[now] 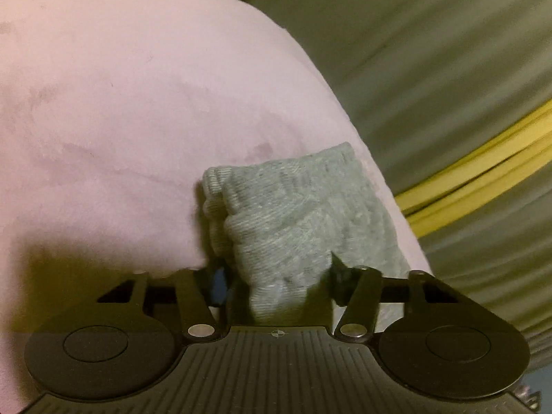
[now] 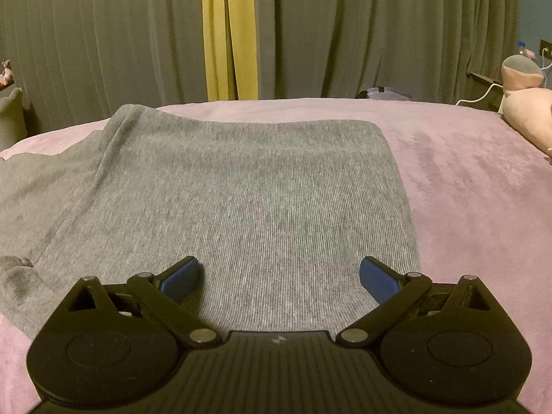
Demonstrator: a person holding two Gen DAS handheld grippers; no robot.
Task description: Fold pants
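Pants, grey knit, lay spread flat on the pink bed, reaching toward its far edge. Left tongs were clenched on a bunched fold of the grey fabric near the bed's edge. Right tongs hung released, blue pads spread wide just above the cloth. Grey curtains hung beyond.

Pants: gray knit cloth w/ tiny ribs, matt. Blanket: pink, soft, fuzzy. Right gripper: black matt plastic, blue pads.
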